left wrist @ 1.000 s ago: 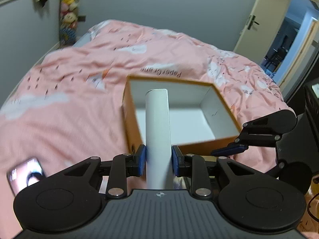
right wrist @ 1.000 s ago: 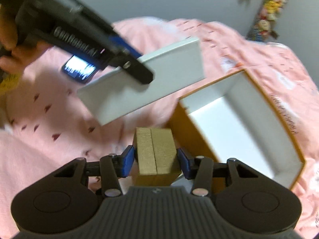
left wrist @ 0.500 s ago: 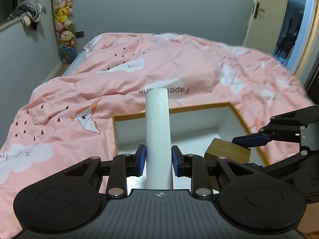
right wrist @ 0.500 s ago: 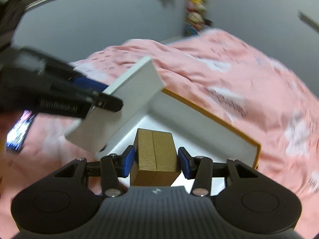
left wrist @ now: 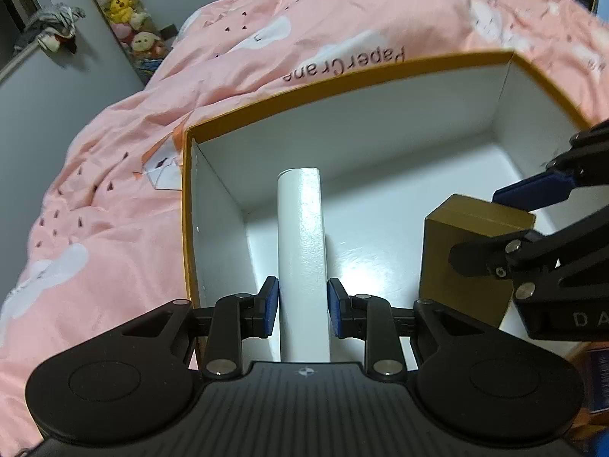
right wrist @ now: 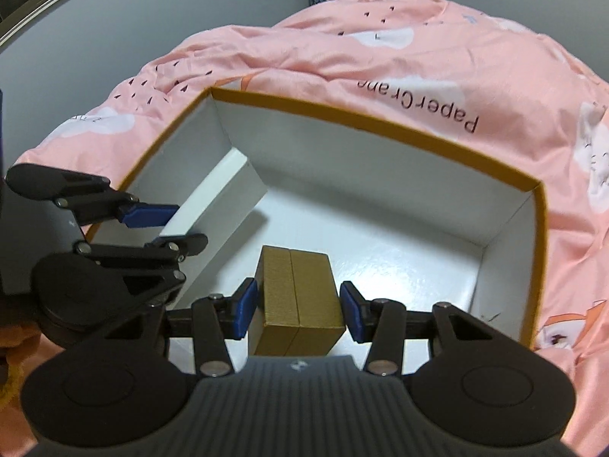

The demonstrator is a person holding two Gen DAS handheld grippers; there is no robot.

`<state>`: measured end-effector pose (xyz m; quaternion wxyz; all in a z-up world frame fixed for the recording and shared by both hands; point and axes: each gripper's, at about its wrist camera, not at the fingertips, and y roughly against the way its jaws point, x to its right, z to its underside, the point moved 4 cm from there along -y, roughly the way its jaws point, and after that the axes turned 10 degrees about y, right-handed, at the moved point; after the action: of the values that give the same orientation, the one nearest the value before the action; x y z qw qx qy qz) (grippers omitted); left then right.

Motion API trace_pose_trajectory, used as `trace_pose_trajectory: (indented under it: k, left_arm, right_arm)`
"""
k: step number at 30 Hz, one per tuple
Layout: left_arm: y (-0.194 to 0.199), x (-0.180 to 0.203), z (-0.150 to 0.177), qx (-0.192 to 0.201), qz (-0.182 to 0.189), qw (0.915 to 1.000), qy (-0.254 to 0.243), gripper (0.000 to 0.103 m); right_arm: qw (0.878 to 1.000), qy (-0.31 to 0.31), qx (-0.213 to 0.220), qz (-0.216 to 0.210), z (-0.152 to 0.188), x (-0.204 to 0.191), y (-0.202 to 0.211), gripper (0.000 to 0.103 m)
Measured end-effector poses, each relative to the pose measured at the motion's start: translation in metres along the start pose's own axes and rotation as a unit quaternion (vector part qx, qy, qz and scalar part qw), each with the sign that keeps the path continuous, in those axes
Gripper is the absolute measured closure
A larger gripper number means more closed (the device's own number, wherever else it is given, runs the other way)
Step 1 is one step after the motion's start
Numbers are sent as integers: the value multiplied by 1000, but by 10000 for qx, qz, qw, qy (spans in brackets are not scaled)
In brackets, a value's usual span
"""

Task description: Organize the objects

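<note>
The white box [left wrist: 301,251] is sitting edge-on between the blue pads of the left gripper [left wrist: 302,306], inside the orange storage box [left wrist: 342,76], close along that box's left wall. Its long axis is running straight ahead from the fingers toward the storage box's far wall, and its far end is stopping short of that wall. In the left wrist view thin gaps are showing between the pads and the white box's faces, so the jaws are looking slightly parted; whether they are gripping it at all I cannot tell.

The gold box [right wrist: 297,297] is also inside the storage box, nearer its front wall and to the right of the white box, apart from it. The right gripper [right wrist: 297,308] is bracketing it, with small gaps showing at both pads, so here too the hold is uncertain. Whether either item is resting on the storage box's white floor is hard to judge.

Each gripper is nearest its own item. My judgement is that both are at the point of release, and each withdrawal should run back along the fingers' line. The storage box is lying on the pink bedspread [right wrist: 418,45].
</note>
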<state>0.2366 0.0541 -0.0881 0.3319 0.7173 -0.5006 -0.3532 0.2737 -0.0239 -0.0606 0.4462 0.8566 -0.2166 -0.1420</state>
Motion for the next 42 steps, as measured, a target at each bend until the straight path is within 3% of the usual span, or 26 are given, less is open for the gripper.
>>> trace_pose_trajectory:
  k: [6, 12, 16, 20, 24, 28, 33, 42]
  left_arm:
    - [-3, 4, 1, -92, -237, 9997, -14, 72]
    - [5, -1, -2, -25, 71, 9993, 377, 74]
    - [5, -2, -2, -140, 558, 9964, 617, 83]
    - [7, -4, 0, -128, 962, 9921, 795, 83]
    - [23, -15, 0, 182, 1378, 9847, 1050, 82]
    - [46, -43, -5, 524, 1741, 9720, 1489, 82]
    - [61, -86, -11, 860, 1709, 9578, 2145, 82]
    - [42, -108, -3, 718, 1532, 9518, 2557, 81]
  right_arm:
    - [9998, -126, -66, -129, -1, 2, -11, 54]
    - [9994, -305, -125, -142, 1, 4, -13, 54]
    - [9989, -424, -161, -154, 3, 6, -13, 54]
    - [9985, -505, -189, -104, 5, 8, -13, 54]
    - [9986, -483, -210, -7, 6, 7, -11, 54]
    - [9987, -474, -198, -29, 6, 3, -11, 54]
    - [9985, -528, -151, -28, 2, -3, -16, 53]
    - [9981, -542, -93, 287, -13, -14, -32, 54]
